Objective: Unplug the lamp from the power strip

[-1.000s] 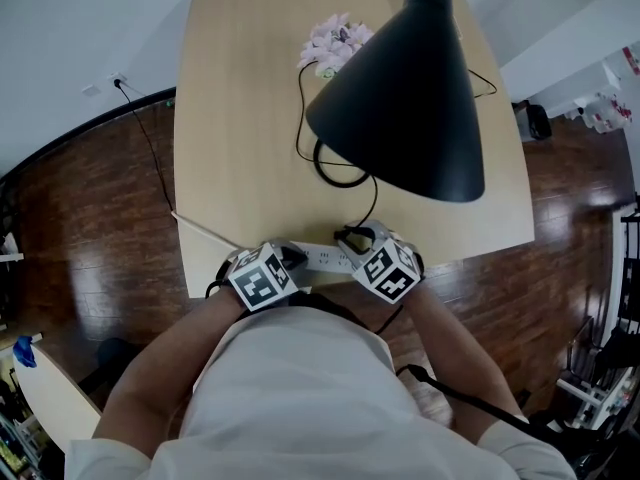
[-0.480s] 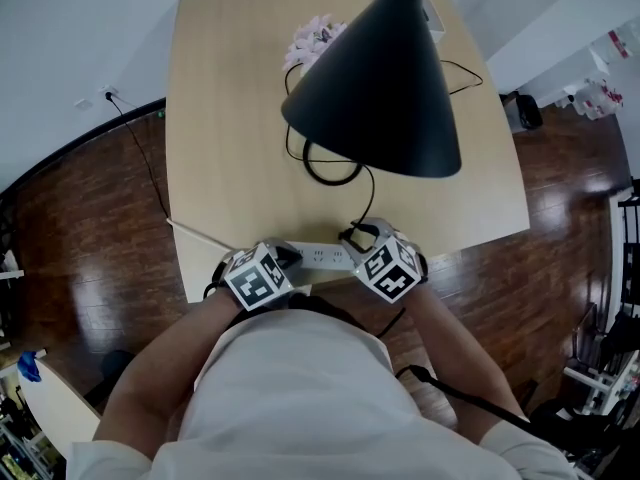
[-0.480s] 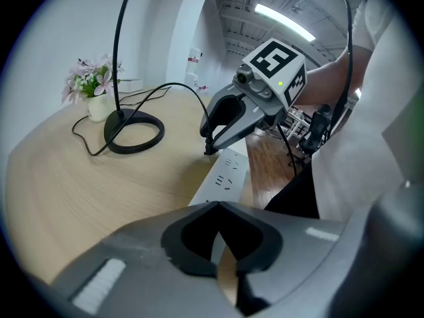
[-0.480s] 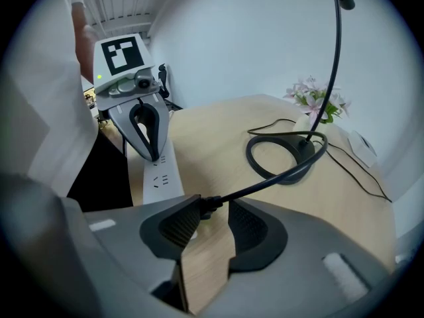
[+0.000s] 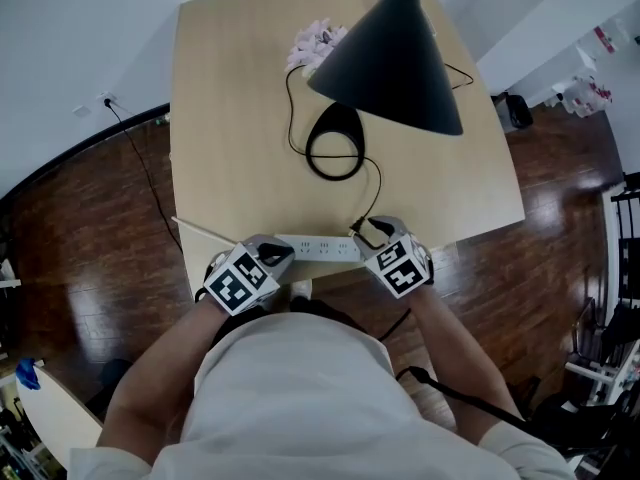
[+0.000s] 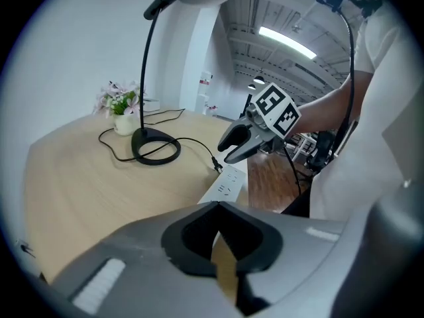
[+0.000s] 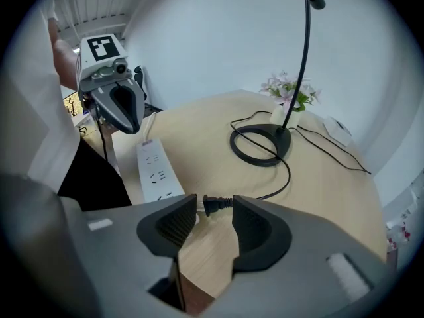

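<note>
The white power strip lies along the table's near edge. The lamp's black plug lies on the wood just off the strip's right end, out of any socket. Its cord runs back to the lamp's ring base under the black shade. My right gripper has its jaws opening; the plug sits between the tips, and the pads do not press it. My left gripper rests at the strip's left end with its jaws close together; in the right gripper view the left gripper points down at that end.
A small vase of pink flowers stands at the table's far side, with a thin black cable to its right. The table's front edge runs right beside both grippers. A person's torso fills the foreground. A black cable crosses the wood floor on the left.
The right gripper's jaws have spread and let the plug go near the strip's right end. The left gripper has shifted slightly left. The camera has moved, so the lamp shade appears higher.
</note>
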Available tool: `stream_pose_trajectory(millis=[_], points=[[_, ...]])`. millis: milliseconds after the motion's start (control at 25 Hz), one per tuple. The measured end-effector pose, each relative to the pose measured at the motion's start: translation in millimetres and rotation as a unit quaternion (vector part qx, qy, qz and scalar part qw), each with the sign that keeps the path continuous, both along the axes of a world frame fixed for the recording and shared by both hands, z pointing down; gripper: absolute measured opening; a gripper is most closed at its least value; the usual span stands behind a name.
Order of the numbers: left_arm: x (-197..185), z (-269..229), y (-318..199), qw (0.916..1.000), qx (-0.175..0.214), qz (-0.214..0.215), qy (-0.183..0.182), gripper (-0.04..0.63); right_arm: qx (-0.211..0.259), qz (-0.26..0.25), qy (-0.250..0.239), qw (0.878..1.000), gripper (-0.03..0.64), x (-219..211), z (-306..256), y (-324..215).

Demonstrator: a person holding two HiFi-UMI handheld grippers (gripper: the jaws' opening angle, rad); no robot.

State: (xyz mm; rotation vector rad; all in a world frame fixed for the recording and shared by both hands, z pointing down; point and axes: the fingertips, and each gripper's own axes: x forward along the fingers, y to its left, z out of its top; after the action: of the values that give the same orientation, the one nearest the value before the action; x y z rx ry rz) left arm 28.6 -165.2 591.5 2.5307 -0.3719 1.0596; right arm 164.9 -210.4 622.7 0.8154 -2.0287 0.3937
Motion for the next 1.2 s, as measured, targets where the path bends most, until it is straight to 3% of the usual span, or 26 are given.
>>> stream_pose_trajectory(millis=[320,600,800,1000,1200], points=[[-59.4,-46.5,33.4,0.9970,0.027,-0.040,0.060,0.005,0.032,0.053,-0.011,0.998,0.163,-22.3,-37.7,46.6],[-130.0,-124.6,83.4,0.9848,0.074,-0.054,0.148,0.005,0.070,0.115,-0.069,0.989,0.164,-71.9,-102.4,140.0],[-178.4,-148.4,114.5,0.9788,0.107,-0.065,0.162,0.005,0.075,0.170,-0.124,0.975,0.164,-104.7,-138.8,214.2],[-195.1,-166.4,142.0,0.9729,0.125,-0.069,0.182,0.005,0.090,0.172,-0.152,0.969,0.164,-132.5,-161.1,273.9],[-190.9,-193.5,188.8,0.9657,0.143,-0.068,0.205,0.005,0.102,0.175,-0.171,0.964,0.164,-131.6,-175.4,317.3]])
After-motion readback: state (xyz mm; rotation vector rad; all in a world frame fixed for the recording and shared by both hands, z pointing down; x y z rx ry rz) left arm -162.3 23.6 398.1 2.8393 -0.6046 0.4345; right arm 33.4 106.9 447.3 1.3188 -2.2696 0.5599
